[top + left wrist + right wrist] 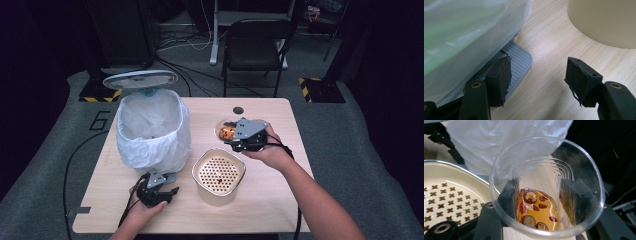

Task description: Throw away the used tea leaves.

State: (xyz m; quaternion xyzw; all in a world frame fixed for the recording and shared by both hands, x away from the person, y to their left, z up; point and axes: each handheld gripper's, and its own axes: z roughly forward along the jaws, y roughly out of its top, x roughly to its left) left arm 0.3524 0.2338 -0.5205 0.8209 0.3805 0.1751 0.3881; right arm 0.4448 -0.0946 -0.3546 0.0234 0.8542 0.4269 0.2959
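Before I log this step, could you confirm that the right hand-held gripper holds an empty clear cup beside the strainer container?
Not quite: the clear cup in the right hand-held gripper is not empty. The right gripper view shows amber liquid with red fruit slices in it. The rest stands: it is held beside the strainer container.

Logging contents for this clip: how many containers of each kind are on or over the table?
White bag-lined pedal bin with raised lid: 1
Cream pot with perforated strainer insert: 1
Clear plastic cup of amber liquid with red fruit slices, held in the right tool: 1
Total: 3
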